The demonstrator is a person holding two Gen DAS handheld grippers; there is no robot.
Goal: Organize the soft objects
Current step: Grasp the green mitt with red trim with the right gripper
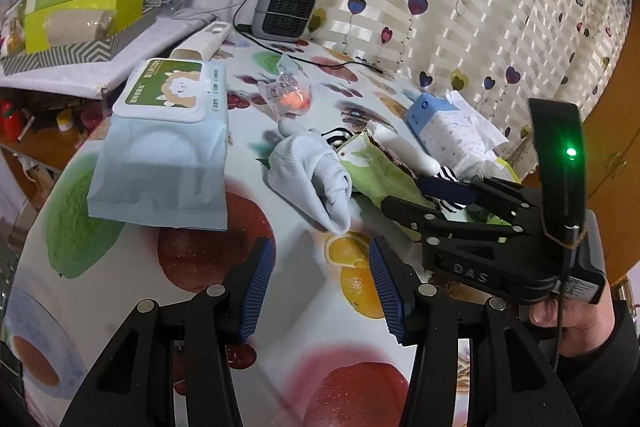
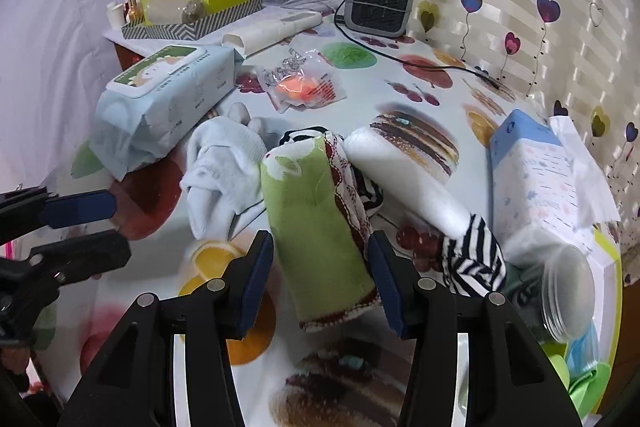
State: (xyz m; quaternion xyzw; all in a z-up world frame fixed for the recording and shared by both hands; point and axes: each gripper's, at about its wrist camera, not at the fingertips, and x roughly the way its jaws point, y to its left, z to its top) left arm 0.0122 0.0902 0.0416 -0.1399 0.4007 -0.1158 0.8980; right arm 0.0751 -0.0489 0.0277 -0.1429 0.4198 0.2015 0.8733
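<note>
Both grippers gape: right gripper [image 2: 320,275] straddles the green sock [image 2: 316,227], left gripper [image 1: 320,287] faces the white sock [image 1: 316,171].

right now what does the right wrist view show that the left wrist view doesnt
Only the right wrist view shows the clear jar on its side at the right, and the right gripper open around the green sock. Only the left wrist view shows the hand holding that gripper. Both show the wipes pack, white sock, heater and tissue pack.
</note>
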